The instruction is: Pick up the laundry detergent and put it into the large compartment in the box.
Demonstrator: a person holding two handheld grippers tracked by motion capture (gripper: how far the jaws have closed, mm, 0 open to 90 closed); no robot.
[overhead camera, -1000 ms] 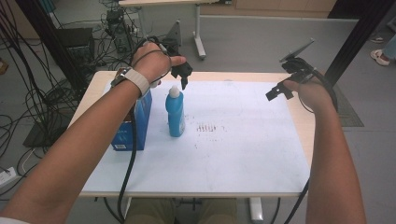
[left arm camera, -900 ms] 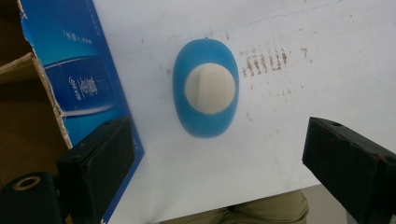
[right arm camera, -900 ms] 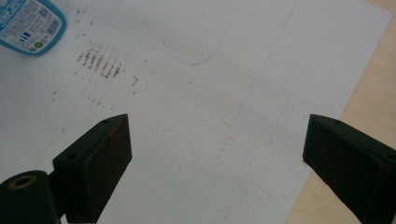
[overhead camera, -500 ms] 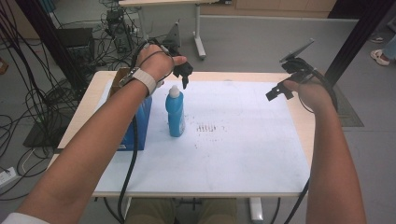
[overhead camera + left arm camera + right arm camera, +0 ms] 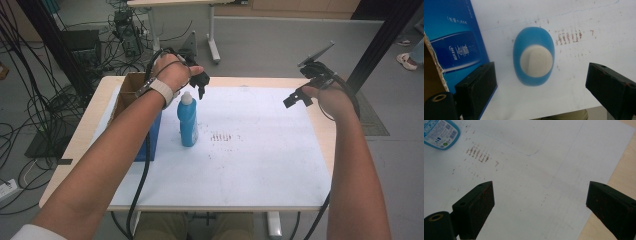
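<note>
A blue bottle (image 5: 187, 125) with a white cap (image 5: 186, 98) stands upright on the white sheet, left of centre. My left gripper (image 5: 201, 86) hovers just above and behind the cap, open. In the left gripper view I look straight down on the bottle (image 5: 534, 35); it lies between and beyond the wide-apart jaws of that gripper (image 5: 541, 70), and the pads do not touch it. My right gripper (image 5: 296, 98) is held above the table's far right, open with nothing between its jaws (image 5: 540, 188); the bottle's label end (image 5: 440, 132) shows at the upper left of its view.
A blue carton (image 5: 151, 142) with an open cardboard top stands right beside the bottle on its left; its printed side (image 5: 454, 37) shows in the left gripper view. Brown smudges (image 5: 223, 136) mark the white sheet (image 5: 260, 165). The bare wooden table edge (image 5: 619, 172) runs along the right.
</note>
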